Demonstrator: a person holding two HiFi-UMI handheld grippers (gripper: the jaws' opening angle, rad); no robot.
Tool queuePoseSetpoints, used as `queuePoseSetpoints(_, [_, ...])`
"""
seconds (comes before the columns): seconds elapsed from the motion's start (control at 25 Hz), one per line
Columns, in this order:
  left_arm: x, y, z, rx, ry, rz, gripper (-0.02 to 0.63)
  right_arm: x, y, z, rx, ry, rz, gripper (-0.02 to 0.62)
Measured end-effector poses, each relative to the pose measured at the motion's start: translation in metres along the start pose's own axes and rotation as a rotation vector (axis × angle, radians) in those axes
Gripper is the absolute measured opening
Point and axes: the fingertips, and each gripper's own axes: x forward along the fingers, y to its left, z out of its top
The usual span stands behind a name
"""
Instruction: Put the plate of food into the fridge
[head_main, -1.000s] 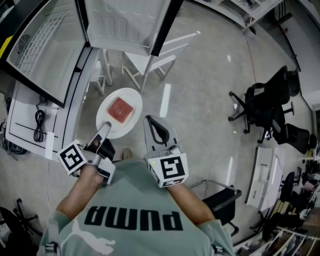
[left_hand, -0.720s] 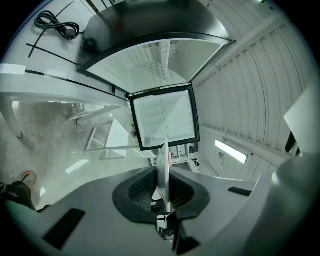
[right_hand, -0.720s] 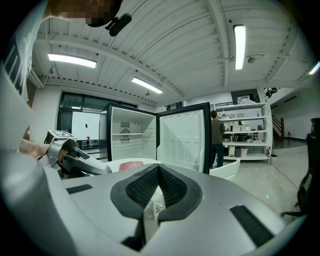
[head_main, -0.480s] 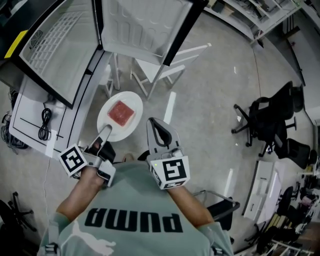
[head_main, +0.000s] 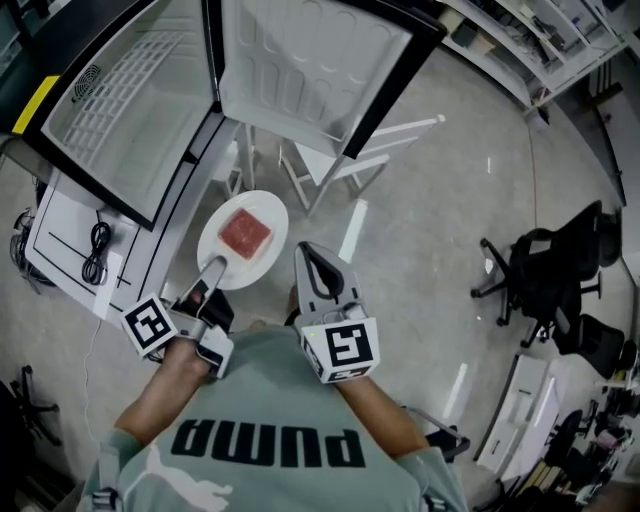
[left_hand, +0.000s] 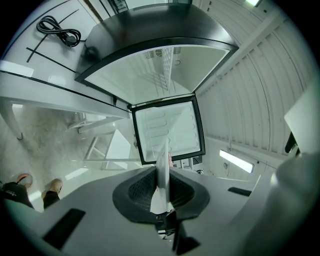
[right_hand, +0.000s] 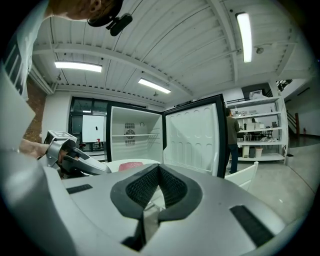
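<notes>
A white plate (head_main: 243, 240) carrying a red square of food (head_main: 245, 235) hangs level in front of me. My left gripper (head_main: 214, 266) is shut on its near rim. In the left gripper view the plate (left_hand: 162, 162) shows edge-on, clamped between the dark pads. Beside the plate on the right, my right gripper (head_main: 304, 249) is shut and holds nothing. The fridge (head_main: 125, 105) stands open ahead, its door (head_main: 310, 65) swung wide. In the right gripper view the plate (right_hand: 142, 162) and food (right_hand: 131, 164) lie just before the fridge's bare shelves (right_hand: 134, 135).
A white chair (head_main: 345, 160) stands by the open door. A low white cabinet with a coiled black cable (head_main: 98, 252) sits left of the fridge. Black office chairs (head_main: 545, 280) stand at the right. A person (right_hand: 232, 137) stands by far shelving.
The open fridge and white chair have drawn nearer in the head view. Both grippers and the plate have moved toward the fridge. The grip on the plate is unchanged.
</notes>
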Motion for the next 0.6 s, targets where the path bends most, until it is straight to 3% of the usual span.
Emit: queuePoseSetpoints(0.6, [0.049, -0.008, 0.028, -0.01, -0.16, 0.039, 0.037, 0.065, -0.042, 0.015, -0.006, -0.001, 0.162, 0.005])
